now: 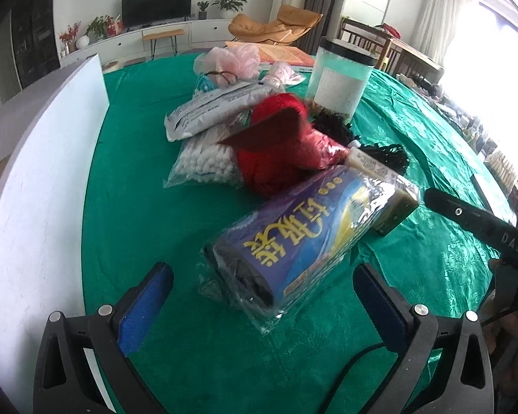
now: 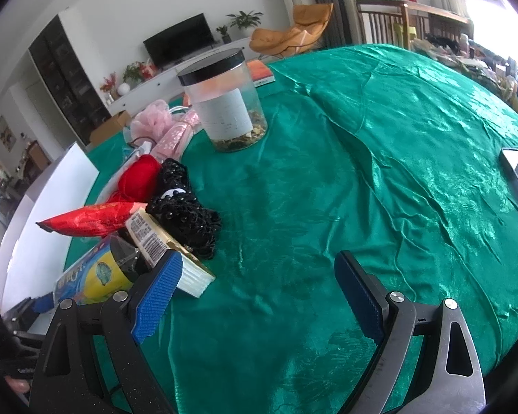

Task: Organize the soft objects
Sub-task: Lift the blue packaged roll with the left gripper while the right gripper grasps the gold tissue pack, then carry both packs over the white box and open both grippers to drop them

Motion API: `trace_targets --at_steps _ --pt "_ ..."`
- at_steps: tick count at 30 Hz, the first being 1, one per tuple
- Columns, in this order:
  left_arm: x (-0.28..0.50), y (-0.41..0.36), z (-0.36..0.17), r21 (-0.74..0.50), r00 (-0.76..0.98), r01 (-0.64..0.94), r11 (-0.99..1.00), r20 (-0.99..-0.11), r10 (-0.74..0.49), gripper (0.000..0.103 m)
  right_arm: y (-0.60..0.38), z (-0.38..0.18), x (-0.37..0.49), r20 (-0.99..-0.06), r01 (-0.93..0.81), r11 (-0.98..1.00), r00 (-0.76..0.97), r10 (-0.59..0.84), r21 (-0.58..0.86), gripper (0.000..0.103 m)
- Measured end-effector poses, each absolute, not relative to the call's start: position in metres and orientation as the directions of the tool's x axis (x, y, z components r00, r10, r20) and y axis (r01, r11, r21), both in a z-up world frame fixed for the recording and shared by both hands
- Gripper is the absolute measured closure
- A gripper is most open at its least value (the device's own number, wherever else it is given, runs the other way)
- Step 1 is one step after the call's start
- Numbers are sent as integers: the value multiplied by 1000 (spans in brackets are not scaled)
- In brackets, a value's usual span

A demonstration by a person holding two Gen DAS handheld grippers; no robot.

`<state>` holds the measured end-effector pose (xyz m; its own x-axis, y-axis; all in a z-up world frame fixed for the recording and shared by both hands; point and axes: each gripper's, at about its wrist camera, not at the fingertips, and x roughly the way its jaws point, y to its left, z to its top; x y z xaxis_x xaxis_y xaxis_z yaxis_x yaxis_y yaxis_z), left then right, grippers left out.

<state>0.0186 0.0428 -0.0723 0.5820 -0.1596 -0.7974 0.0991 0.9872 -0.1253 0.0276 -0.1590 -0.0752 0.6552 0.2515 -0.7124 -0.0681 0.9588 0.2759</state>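
- Soft objects lie heaped on the green cloth (image 2: 380, 158), ahead of both tongs; the nearest, a blue wrapped roll (image 1: 293, 241), sits just beyond the left gripper (image 1: 262, 296) and roughly in line with its gap.
- Left gripper: fingers apart, holding nothing. Right gripper (image 2: 255, 296): fingers apart, holding nothing, with bare cloth between them and the heap off to its left.
- Risk, slippage: the blue wrapped roll is in loose clear film that bunches at its near end. In my judgement, a grasp on film alone would likely let the roll slide out.
- Risk, disturbance: a red packet (image 1: 293, 141) and red yarn ball (image 2: 138, 176) rest against the roll's far end, with a bag of cotton balls (image 1: 203, 158) and a grey packet (image 1: 217, 107) behind. Pulling the roll carelessly could drag or topple these.
- Risk, snagging: a black beaded net item (image 2: 186, 214) lies just left of and ahead of the right gripper; its open weave looks apt to catch on a ridged pad.
- Risk, collision: a lidded clear jar (image 2: 224, 103) stands upright beyond the heap. A wide sweep could knock it over.
- Risk, crowding: a gold-edged box (image 2: 169, 252) touches the roll and sits close to the right gripper's left finger (image 2: 159, 293); both tongs working here could foul one another.
- Cloth is wrinkled and glossy; a low approach may pinch it.
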Motion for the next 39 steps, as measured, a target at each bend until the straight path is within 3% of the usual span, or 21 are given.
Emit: trace_targets --at_steps 8,10,15,18,19,21,22,26,29,33,36,38,39 --pt "55 -9 -80 73 543 295 953 -833 -104 2 -161 -76 28 -717 -73 955 646 264 286 12" --pt "55 -12 -81 161 565 286 945 -824 -31 24 -167 -78 30 -719 -66 949 637 278 309 11" --pt "29 11 -69 20 530 268 963 -838 -130 33 -152 -82 41 -722 -212 890 524 452 403 13" --pt "13 23 -69 -34 519 221 975 -842 -147 33 -115 -82 52 -776 -372 882 449 443 289 13" --pt "10 25 -70 -45 516 210 977 -844 -150 34 -104 -83 54 -794 -409 877 431 428 251 16" --pt "3 28 -71 -45 521 199 979 -841 -144 34 -91 -85 57 -807 -446 871 425 410 208 65" --pt "0 30 -70 -44 525 193 980 -839 -142 34 -87 -87 57 -821 -448 875 419 389 186 77" --pt "-4 39 -68 -59 545 162 985 -827 -139 34 -115 -75 41 -799 -412 845 346 491 341 78" --pt "-3 44 -70 -88 561 127 988 -815 -145 34 -165 -52 34 -753 -328 856 416 510 399 78" --pt "0 48 -70 -123 568 92 988 -809 -154 35 -234 -43 85 -691 -136 866 549 470 481 77" --pt "-2 53 -65 -142 571 84 986 -804 -164 35 -260 -76 137 -647 -48 769 510 568 637 76" --pt "-4 57 -64 -149 570 74 986 -805 -165 35 -268 -101 162 -694 18 781 470 545 625 64" --pt "-5 59 -64 -154 568 68 986 -806 -165 35 -270 -105 167 -733 38 817 466 495 575 64"
